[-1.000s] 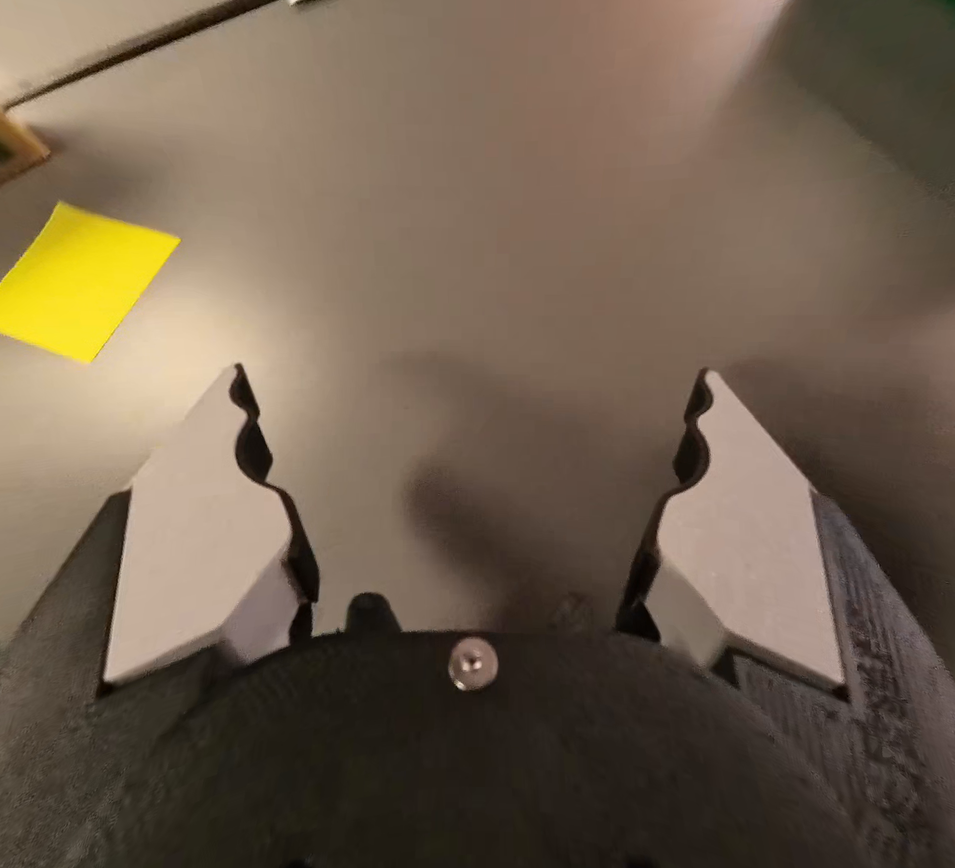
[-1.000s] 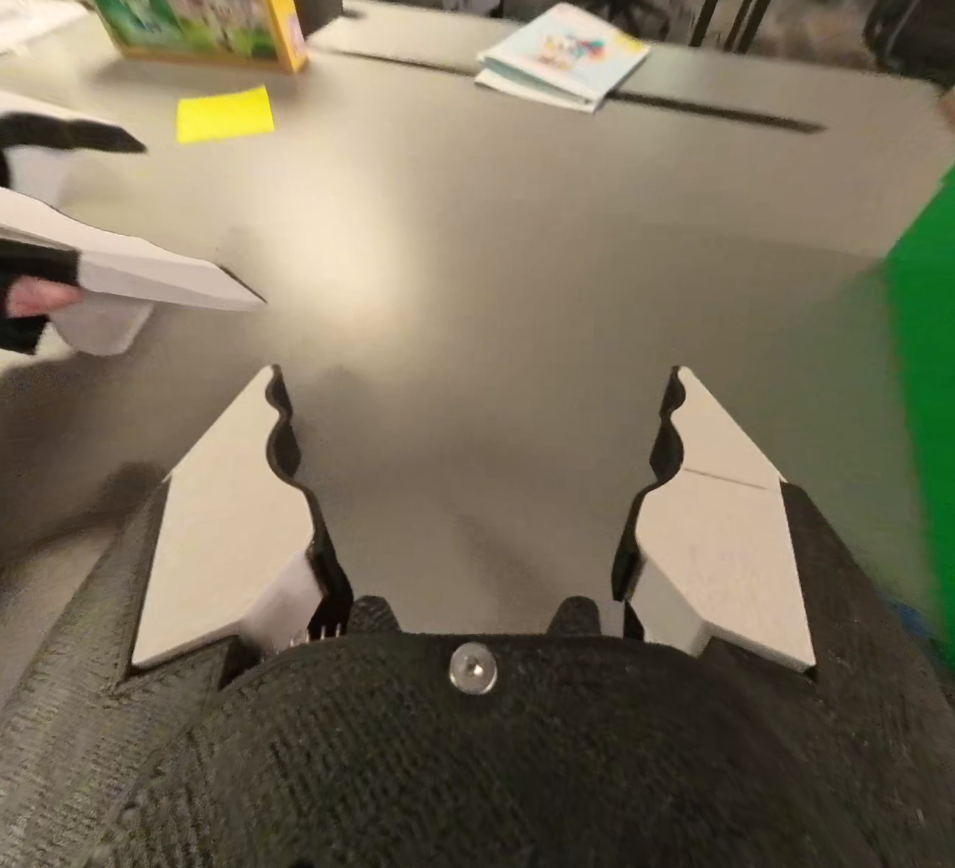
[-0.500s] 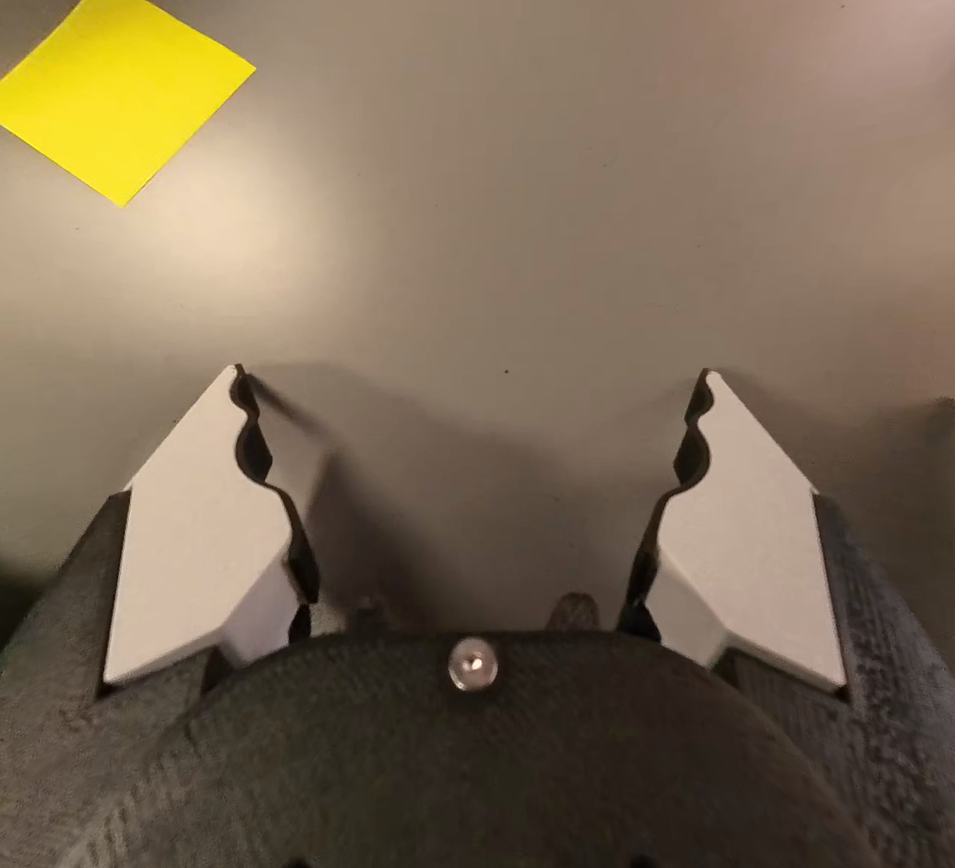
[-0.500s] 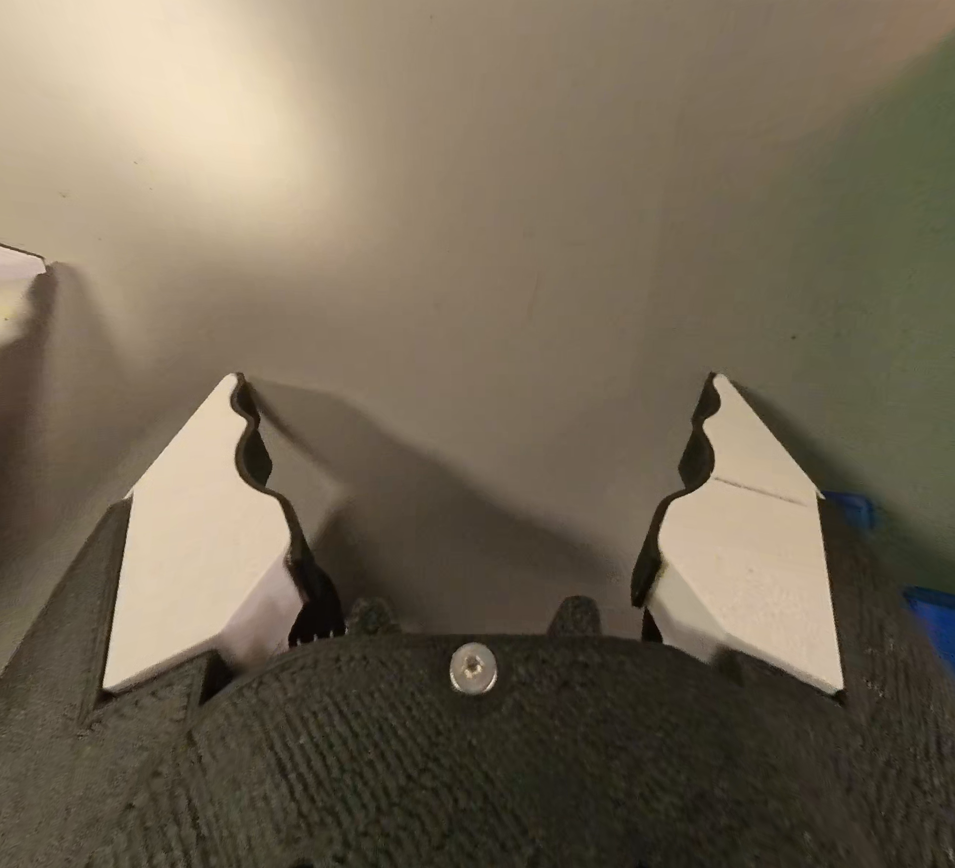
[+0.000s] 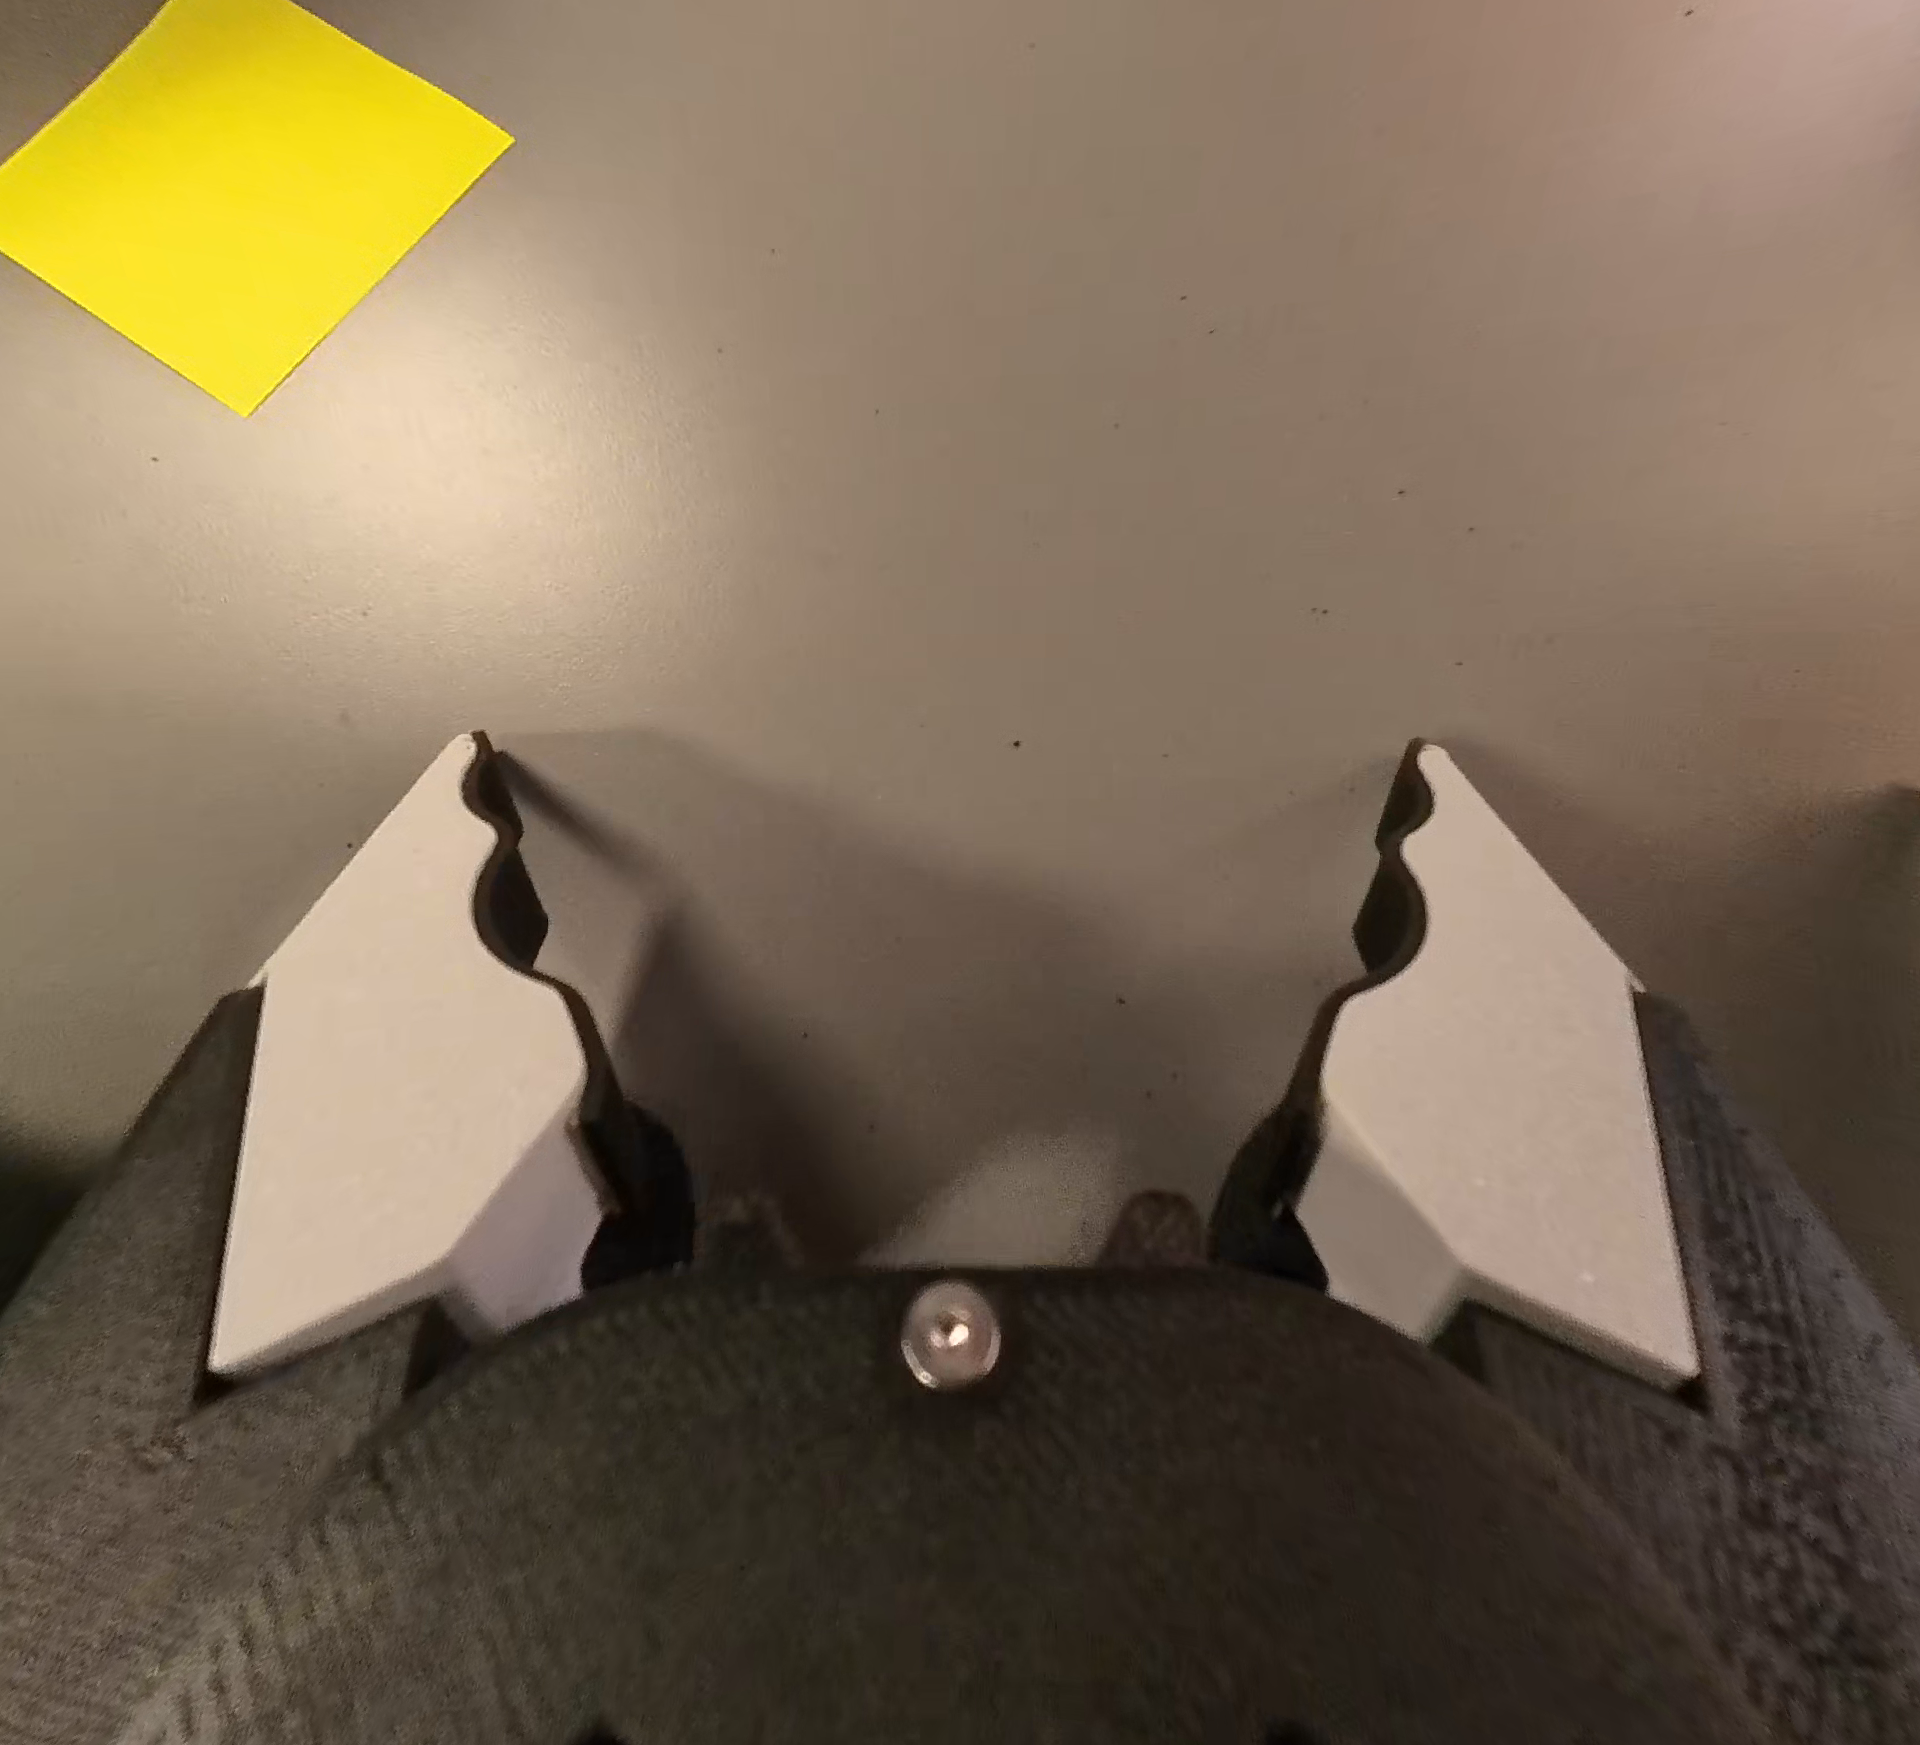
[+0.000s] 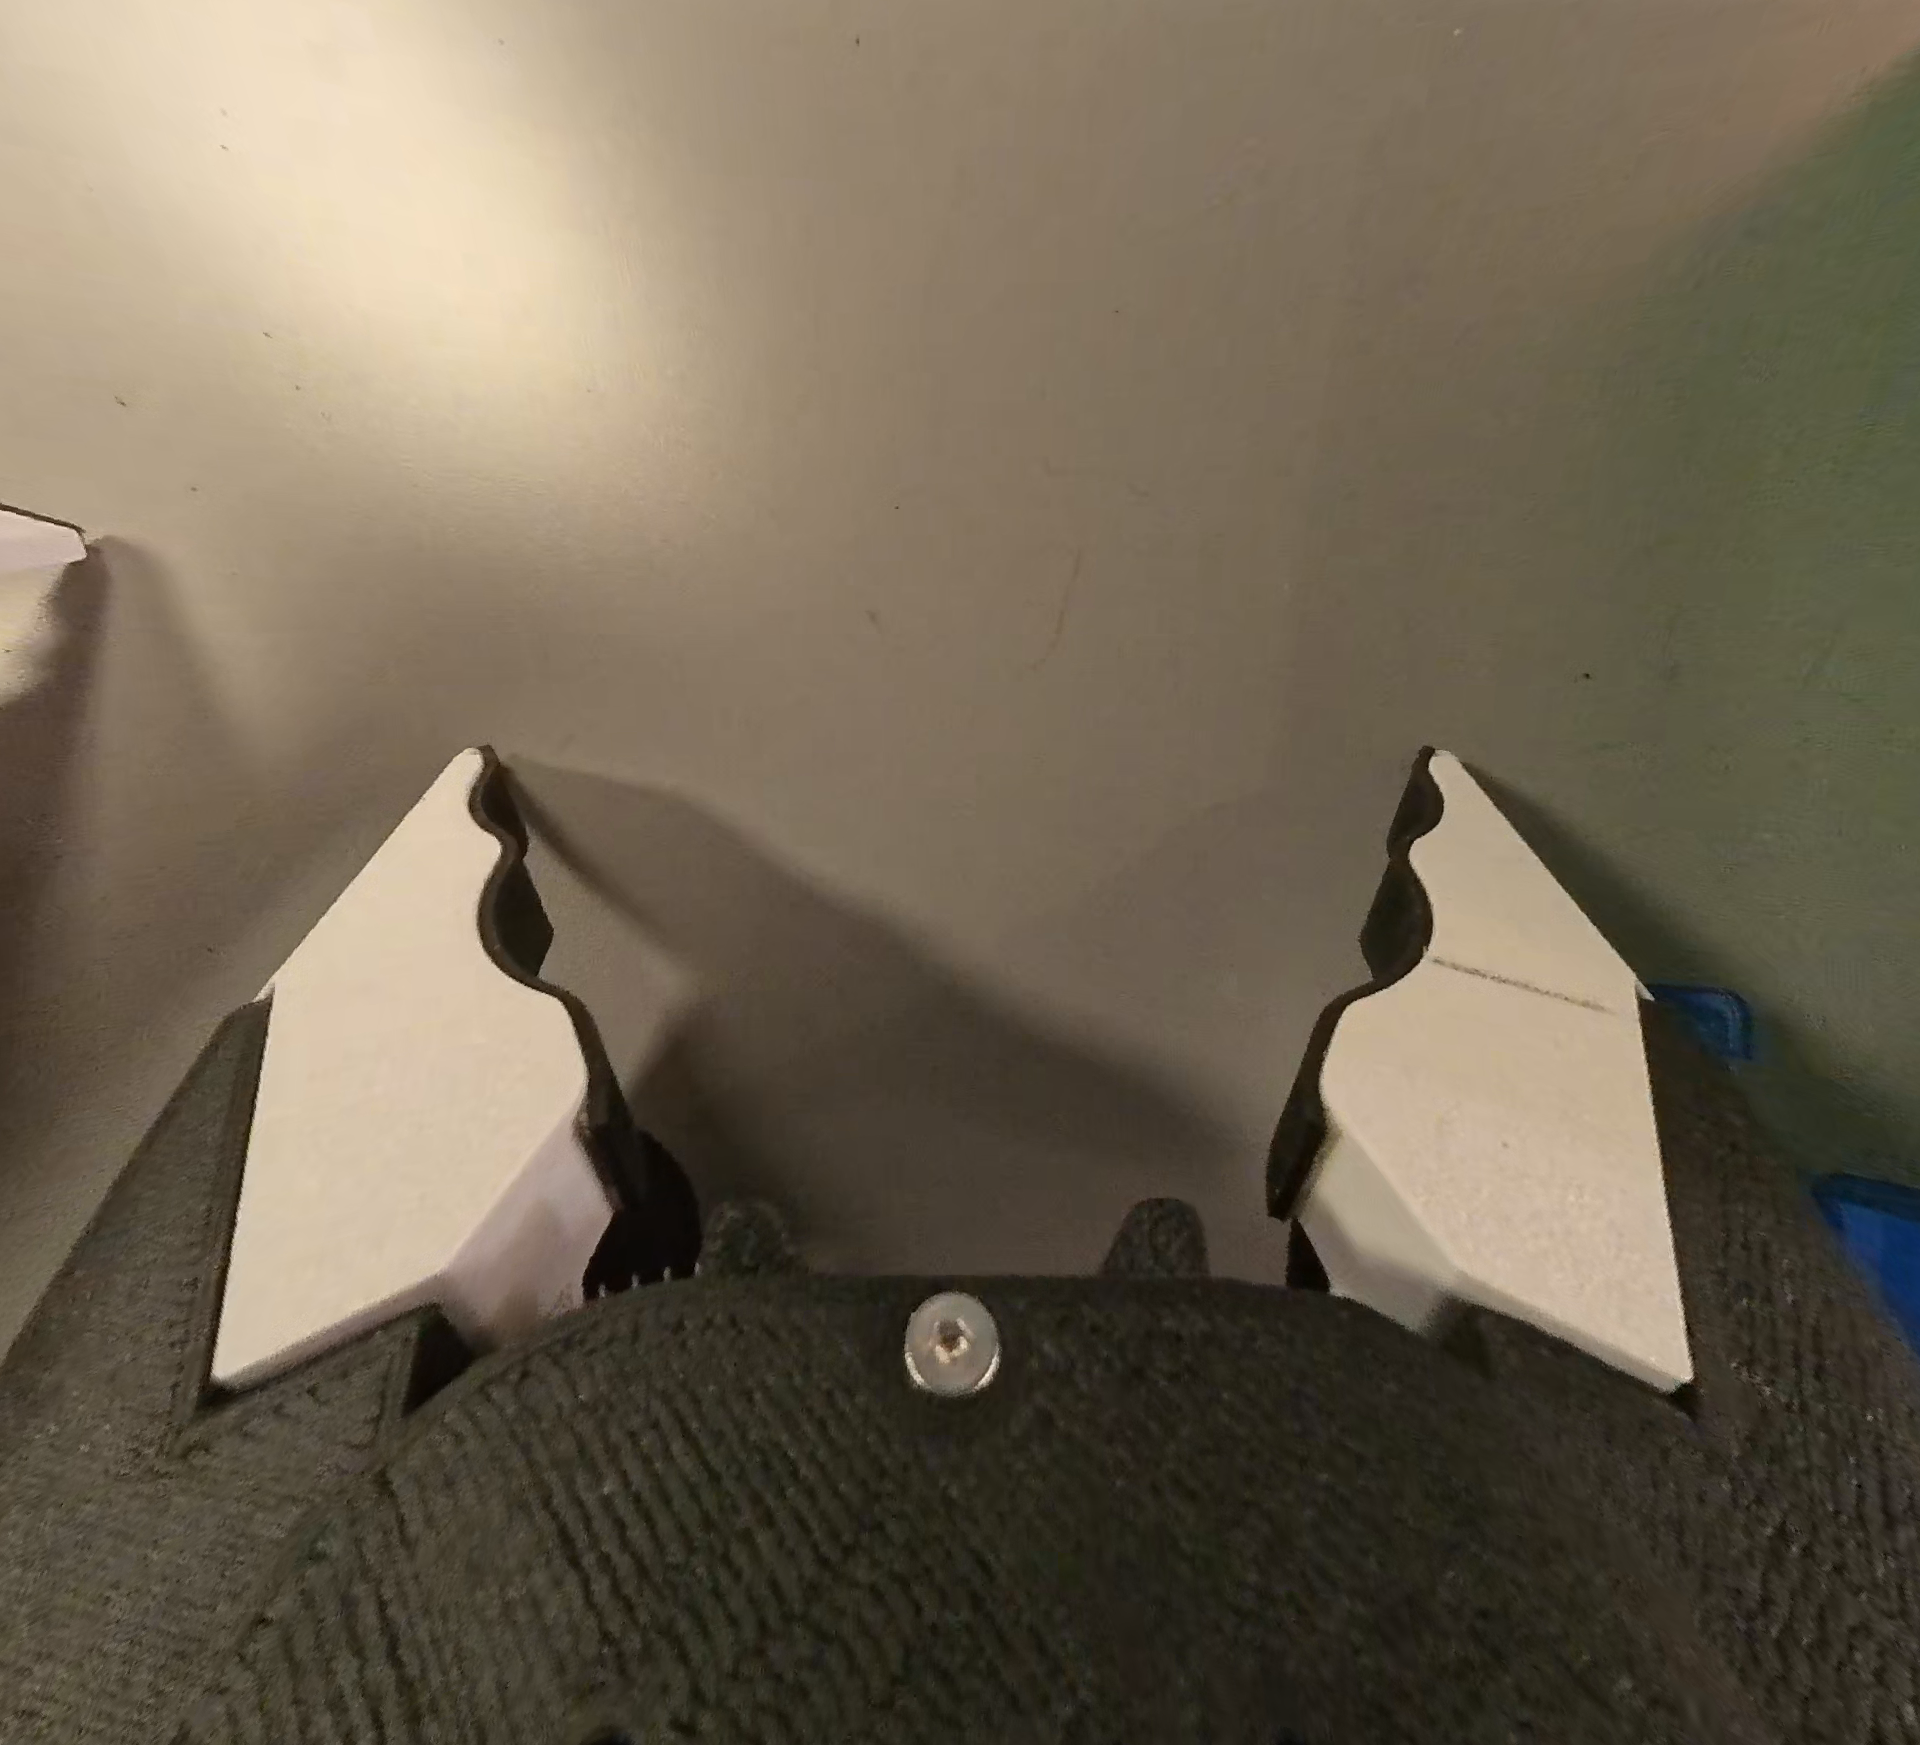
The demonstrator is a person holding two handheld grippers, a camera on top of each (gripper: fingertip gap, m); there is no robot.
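Nothing is gripped. The left gripper (image 5: pixel 945 750) and right gripper (image 6: pixel 956 755) are held with jaws apart over the grey table (image 5: pixel 1039 345); a yellow note (image 5: pixel 234 173) lies well apart, ahead-left of the left gripper.

I've tipped both grippers down since a second ago: the books and the box are gone from view. The left gripper (image 5: pixel 945 750) now sees only tabletop (image 5: pixel 1039 345) and the yellow note (image 5: pixel 229 178), drifted slightly right.

L tool (image 5: pixel 945 745) wide apart, empty, R tool (image 6: pixel 956 750) same
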